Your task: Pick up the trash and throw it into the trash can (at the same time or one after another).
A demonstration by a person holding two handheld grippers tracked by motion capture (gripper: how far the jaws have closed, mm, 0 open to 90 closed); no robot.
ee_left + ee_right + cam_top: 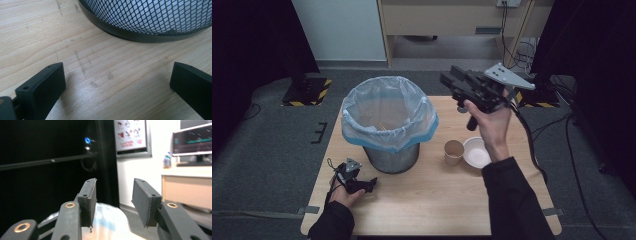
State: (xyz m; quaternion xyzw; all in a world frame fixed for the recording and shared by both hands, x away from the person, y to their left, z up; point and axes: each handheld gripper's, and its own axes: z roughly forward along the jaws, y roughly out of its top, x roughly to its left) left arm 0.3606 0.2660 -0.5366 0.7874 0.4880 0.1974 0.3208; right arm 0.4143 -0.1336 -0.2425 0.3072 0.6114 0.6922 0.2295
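We take the mesh wastebasket (390, 145), lined with a translucent bag (388, 112) and standing left of centre on the wooden table (432, 200), as the thing being worked on; something yellowish lies inside it (too small to identify). The right gripper (449, 79) is held raised just to the right of and beyond the basket's rim, its jaws pointing left toward the opening, parted to a middling gap with nothing between them; the right gripper view shows the bag's rim (110, 220) below the jaws. This hand is therefore the nearer to the opening. To the right, near the basket, a paper cup (454, 152) stands upright, touching a white bowl (477, 152); both appear empty. The left gripper (368, 184) rests on the table near the basket's base (140, 37), jaws wide, holding nothing.
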